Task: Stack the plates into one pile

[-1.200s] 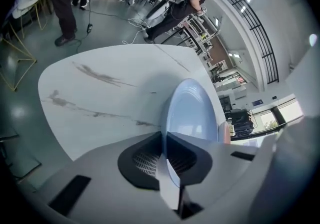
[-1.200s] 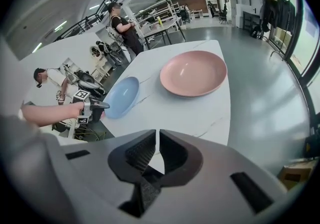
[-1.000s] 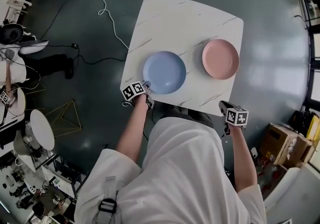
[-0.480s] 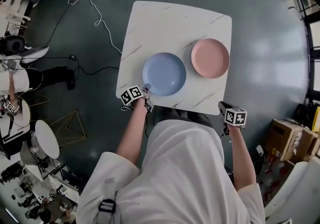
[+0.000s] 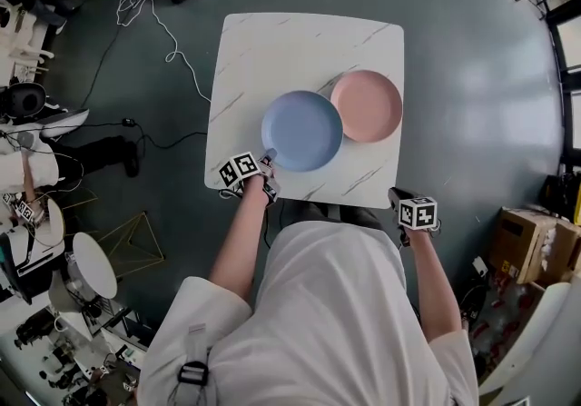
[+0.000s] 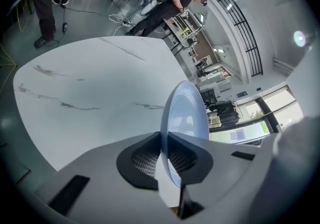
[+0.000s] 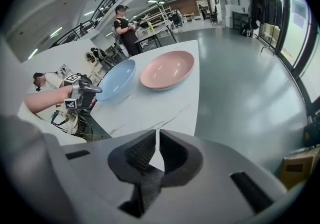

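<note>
Left tongs (image 5: 267,160) are clamped on the near rim of the blue plate (image 5: 301,130); the left gripper view shows that rim pinched between the pads. Right tongs (image 7: 157,143) stand almost closed with nothing between them, off the near right corner of the surface (image 5: 272,50).

We note one change on the surface. A second ago the two plates lay apart, with a strip of marble between them. Now the blue plate has travelled toward the pink plate (image 5: 372,104), and its far rim covers the pink plate's left rim in the head view. The pink plate lies near the right edge of the surface. We judge the stacking move to be under way but unfinished: the blue plate must still pass fully over the pink one and be lowered onto it.

Limits of view:
- We cannot tell whether the overlapping rims touch.
- The person's torso hides part of the near edge of the surface.
- The left gripper view shows the blue plate edge-on, and the pink plate does not show there.
</note>
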Available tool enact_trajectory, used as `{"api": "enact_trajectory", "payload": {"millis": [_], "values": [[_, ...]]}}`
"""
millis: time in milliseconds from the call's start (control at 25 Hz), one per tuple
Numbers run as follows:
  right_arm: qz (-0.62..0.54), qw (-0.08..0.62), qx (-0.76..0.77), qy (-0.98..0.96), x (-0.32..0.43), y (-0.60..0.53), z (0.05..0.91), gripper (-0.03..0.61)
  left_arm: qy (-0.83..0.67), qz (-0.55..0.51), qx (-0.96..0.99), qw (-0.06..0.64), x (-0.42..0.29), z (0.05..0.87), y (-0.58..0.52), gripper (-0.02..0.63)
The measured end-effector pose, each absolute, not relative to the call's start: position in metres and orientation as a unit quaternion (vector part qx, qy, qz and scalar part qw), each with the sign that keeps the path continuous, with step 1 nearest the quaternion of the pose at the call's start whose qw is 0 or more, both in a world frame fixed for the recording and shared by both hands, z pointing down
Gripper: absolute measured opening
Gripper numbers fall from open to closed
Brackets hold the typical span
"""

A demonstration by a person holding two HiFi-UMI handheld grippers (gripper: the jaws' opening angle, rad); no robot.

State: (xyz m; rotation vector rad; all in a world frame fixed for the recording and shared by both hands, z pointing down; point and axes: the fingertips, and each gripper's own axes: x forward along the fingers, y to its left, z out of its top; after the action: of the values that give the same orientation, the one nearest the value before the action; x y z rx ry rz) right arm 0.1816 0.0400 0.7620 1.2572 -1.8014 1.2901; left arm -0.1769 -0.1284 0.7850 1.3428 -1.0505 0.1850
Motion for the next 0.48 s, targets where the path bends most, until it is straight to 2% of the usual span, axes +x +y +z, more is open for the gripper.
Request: {"api": "enact_trajectory", "payload": {"millis": [480], "values": [[0.495, 0.269, 0.498, -0.659, 0.227, 0.031, 0.765, 0.038, -0.432, 0.127, 0.620, 0.643, -0.089, 0.773, -0.167, 0.040]]}}
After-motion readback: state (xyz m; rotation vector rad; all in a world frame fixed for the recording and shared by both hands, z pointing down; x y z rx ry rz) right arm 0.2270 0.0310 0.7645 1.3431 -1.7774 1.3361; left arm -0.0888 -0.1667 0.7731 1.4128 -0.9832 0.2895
